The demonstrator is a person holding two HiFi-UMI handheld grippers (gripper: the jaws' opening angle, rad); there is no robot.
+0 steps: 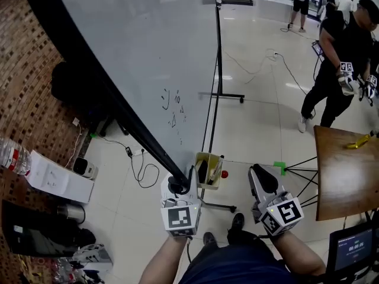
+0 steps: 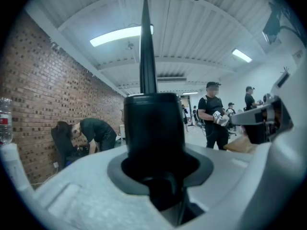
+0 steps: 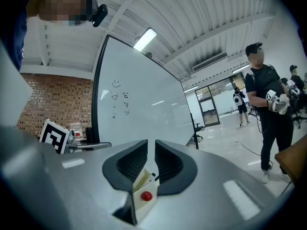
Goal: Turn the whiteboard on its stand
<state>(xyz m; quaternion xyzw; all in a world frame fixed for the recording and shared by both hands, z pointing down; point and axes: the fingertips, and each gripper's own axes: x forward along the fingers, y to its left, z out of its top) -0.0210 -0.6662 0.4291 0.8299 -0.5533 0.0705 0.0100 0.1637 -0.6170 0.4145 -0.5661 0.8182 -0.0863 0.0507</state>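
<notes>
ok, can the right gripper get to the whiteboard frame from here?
Probably yes: the right gripper is empty beside the left gripper clamping the frame; the tray between them seems lower.

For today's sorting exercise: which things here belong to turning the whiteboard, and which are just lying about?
Job in hand: large black-framed whiteboard; black metal stand; left gripper, jaws clamped on the frame.
Lying about: brown wooden table; clear plastic water bottle; green floor tape.

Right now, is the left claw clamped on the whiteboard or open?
Clamped: the left gripper has its jaws pressed on the black frame of the whiteboard, which fills the gap between them.
</notes>
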